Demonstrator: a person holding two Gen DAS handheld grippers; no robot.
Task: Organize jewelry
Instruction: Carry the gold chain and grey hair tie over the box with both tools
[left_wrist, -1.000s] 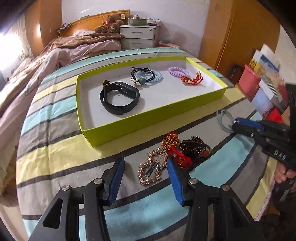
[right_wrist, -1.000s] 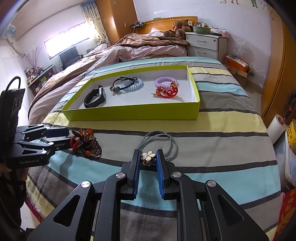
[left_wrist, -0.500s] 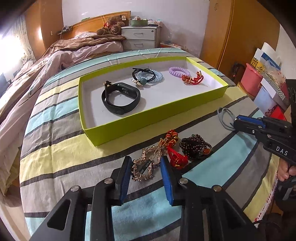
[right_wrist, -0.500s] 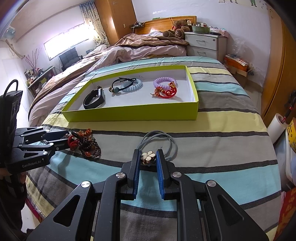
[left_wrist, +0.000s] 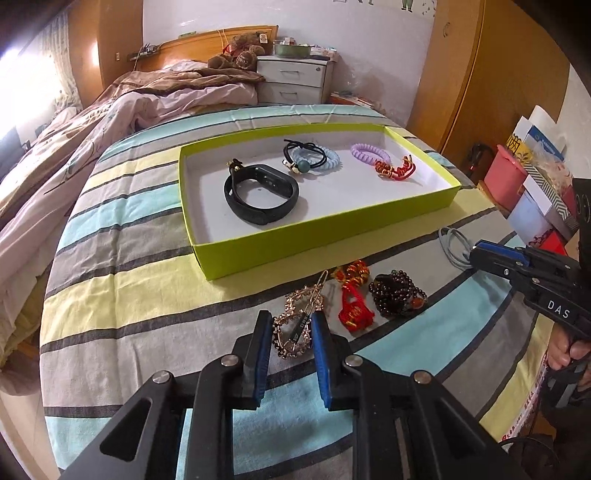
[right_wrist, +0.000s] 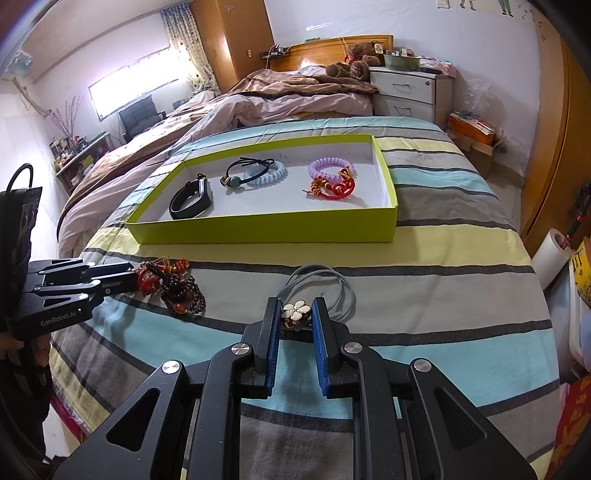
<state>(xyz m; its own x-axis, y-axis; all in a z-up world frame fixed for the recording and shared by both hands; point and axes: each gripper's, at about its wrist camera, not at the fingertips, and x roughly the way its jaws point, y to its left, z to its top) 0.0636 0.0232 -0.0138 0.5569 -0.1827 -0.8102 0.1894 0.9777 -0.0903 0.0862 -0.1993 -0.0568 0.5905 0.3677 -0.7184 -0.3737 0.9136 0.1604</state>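
My left gripper (left_wrist: 291, 325) is shut on a gold chain bracelet (left_wrist: 293, 330) that lies on the striped bedspread. A red knotted charm (left_wrist: 354, 306) and a dark bead bracelet (left_wrist: 397, 291) lie just right of it. My right gripper (right_wrist: 295, 312) is shut on the white flower charm of a grey hair tie (right_wrist: 321, 284), also resting on the bed. The lime green tray (left_wrist: 321, 236) behind holds a black band (left_wrist: 260, 199), a black tie with blue coil (left_wrist: 310, 158), a purple coil (left_wrist: 365, 151) and a red bracelet (left_wrist: 397, 170).
A rumpled pink duvet (right_wrist: 221, 122) lies to the left behind the tray. A white nightstand (right_wrist: 410, 92) stands at the head of the bed. Boxes and a pink bin (left_wrist: 504, 177) stand off the bed's right edge.
My left gripper moved forward and its jaws narrowed from wide open to closed around the gold chain bracelet. My right gripper stayed shut on the flower hair tie.
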